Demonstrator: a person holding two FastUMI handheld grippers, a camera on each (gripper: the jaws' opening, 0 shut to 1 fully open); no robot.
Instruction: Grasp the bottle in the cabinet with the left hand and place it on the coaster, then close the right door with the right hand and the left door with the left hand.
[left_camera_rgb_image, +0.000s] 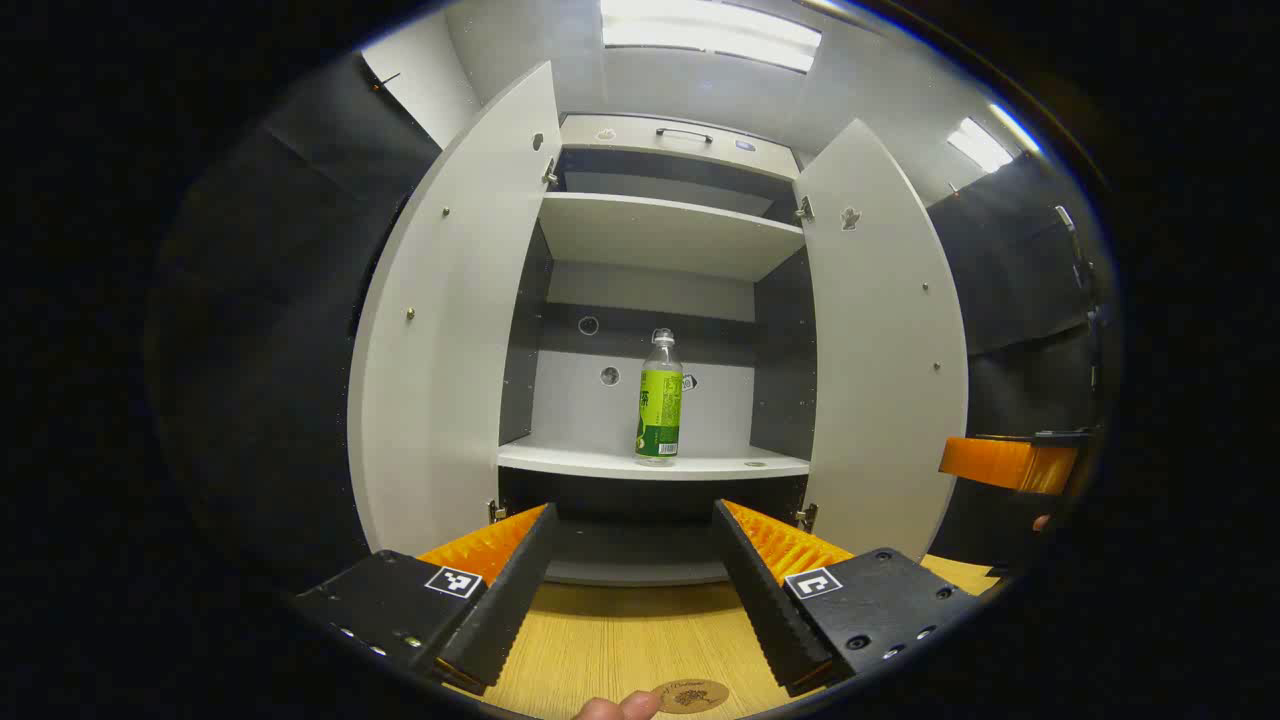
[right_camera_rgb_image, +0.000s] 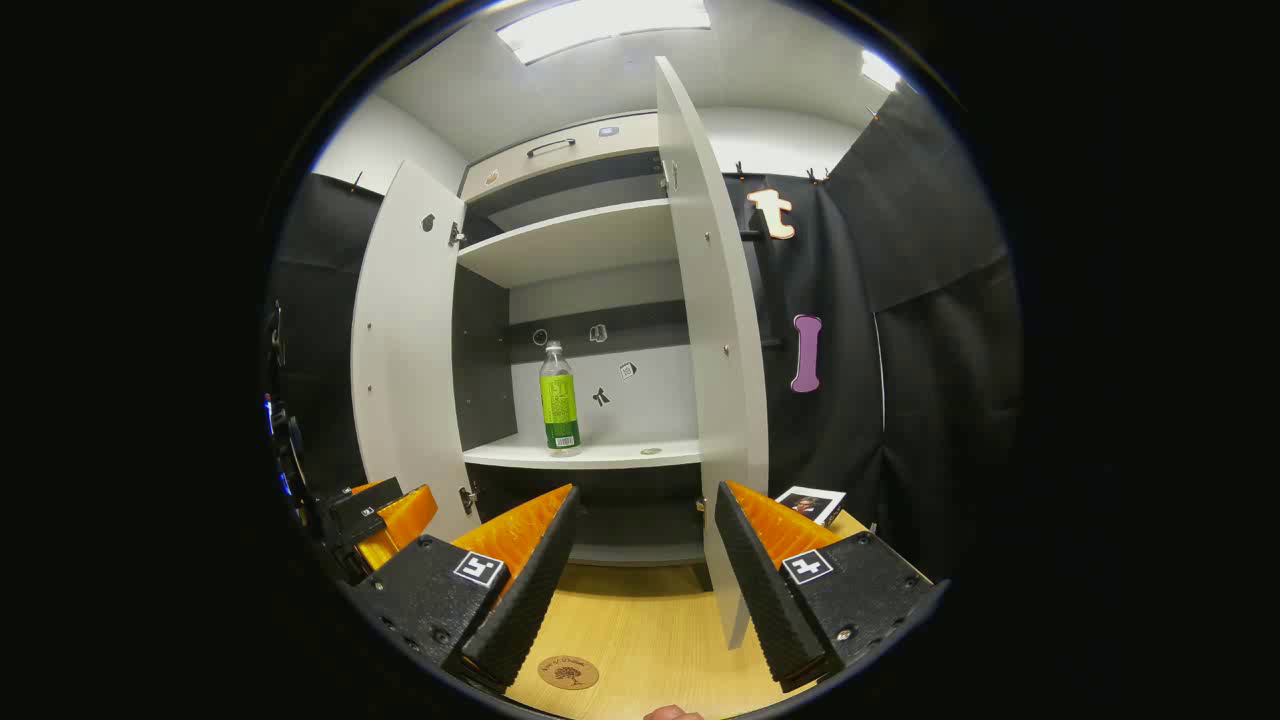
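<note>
Working across the left gripper view from its left side, the cabinet's left door (left_camera_rgb_image: 450, 330) stands swung wide open, then comes the open interior with the bottle (left_camera_rgb_image: 659, 398) upright on the lower shelf (left_camera_rgb_image: 560, 458), roughly mid-shelf and a little back from its front edge, and then the right door (left_camera_rgb_image: 885, 350), equally wide open. The left gripper (left_camera_rgb_image: 632, 580) is held low in front of the cabinet over the wooden table (left_camera_rgb_image: 620, 640), fingers spread wide and holding nothing, and the bottle sits almost squarely in the gap between them, farther off. The coaster (left_camera_rgb_image: 691, 695) lies on the table near its front edge, just beside a fingertip of the person's hand. In the right gripper view the right gripper (right_camera_rgb_image: 645, 570) is likewise parted wide and empty, pointed at the edge of the right door, with the other gripper seen at its far left. By my reading the first step is barely begun: nothing is grasped and both doors remain to be closed. The next move looks to call for the left gripper to rise to shelf level, go straight in between the doors, and close around the bottle's labelled middle without tipping it.
</note>
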